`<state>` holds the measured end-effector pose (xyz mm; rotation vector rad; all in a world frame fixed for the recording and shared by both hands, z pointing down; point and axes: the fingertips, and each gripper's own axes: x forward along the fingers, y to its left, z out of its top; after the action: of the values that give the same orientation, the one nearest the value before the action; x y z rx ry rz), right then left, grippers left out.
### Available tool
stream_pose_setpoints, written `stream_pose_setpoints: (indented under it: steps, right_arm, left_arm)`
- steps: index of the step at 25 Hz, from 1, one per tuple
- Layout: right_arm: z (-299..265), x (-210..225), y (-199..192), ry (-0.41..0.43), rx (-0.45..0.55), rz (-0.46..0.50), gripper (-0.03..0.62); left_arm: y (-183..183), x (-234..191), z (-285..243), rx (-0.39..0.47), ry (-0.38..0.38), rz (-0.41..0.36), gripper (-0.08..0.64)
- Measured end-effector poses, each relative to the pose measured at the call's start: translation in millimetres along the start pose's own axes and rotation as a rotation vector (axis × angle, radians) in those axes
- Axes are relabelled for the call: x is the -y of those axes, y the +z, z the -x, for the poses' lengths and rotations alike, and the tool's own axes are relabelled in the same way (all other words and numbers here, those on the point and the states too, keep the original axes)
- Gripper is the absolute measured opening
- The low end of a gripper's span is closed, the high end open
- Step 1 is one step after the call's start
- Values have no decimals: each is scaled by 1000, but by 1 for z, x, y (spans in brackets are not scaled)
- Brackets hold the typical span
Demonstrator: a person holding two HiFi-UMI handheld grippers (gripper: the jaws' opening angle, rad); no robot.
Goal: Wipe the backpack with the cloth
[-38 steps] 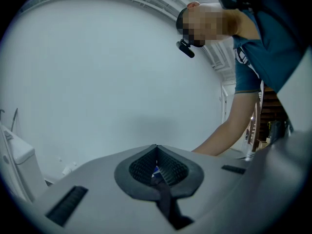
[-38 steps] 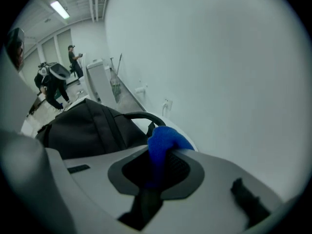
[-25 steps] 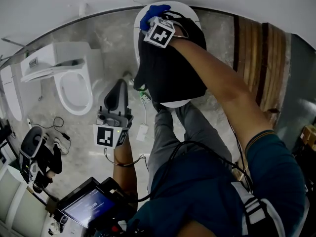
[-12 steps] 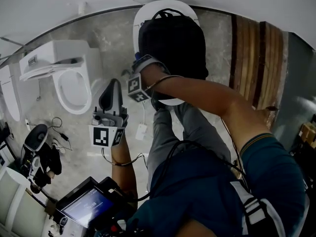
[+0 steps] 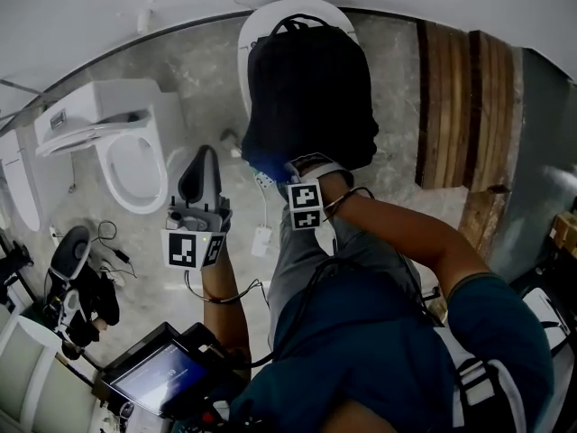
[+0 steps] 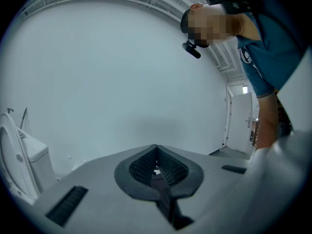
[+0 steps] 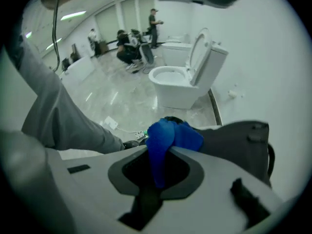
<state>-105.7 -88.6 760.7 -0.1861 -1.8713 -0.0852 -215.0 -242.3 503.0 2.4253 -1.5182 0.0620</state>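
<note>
A black backpack [image 5: 311,88] is being carried flat on a white oval surface [image 5: 261,21], its far edge left showing. A bunched blue cloth [image 7: 168,135] is being held against the backpack's near left edge, clamped in the right gripper [image 7: 157,165].

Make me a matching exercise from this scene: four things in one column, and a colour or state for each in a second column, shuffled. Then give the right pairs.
Things
1. backpack
2. cloth
3. left gripper
4. toilet

Colour or state
A. blue, clamped in the right gripper
B. white, with its lid raised
C. black, lying on a white oval top
D. jaws together, with nothing between them

Pairs: 1-C, 2-A, 3-D, 4-B
</note>
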Motion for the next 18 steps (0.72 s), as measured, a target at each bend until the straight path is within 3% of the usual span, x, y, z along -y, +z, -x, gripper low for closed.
stream_pose_setpoints:
  steps: [5,8,10,13,16,18]
  right_arm:
    - [22,-14,-91,13,46,-509,51]
    - [41,0,-154,-56,134,-887,51]
    - [57,25,-186,-146,241,-1070,51]
    - [79,68,-208,-266,393,-1156,51]
    - [97,114,-208,-364,478,-1119,51]
    - [100,147,-203,-386,503,-1106,51]
  left_arm:
    - [1,8,-10,-5,-35,0,5]
    - [4,12,-18,-9,-55,-2,5]
    - [6,15,-24,-9,-68,-6,5]
    - [8,20,-30,-8,-75,-15,5]
    - [9,23,-30,-8,-75,-17,5]
    - [9,22,-30,-10,-68,-21,5]
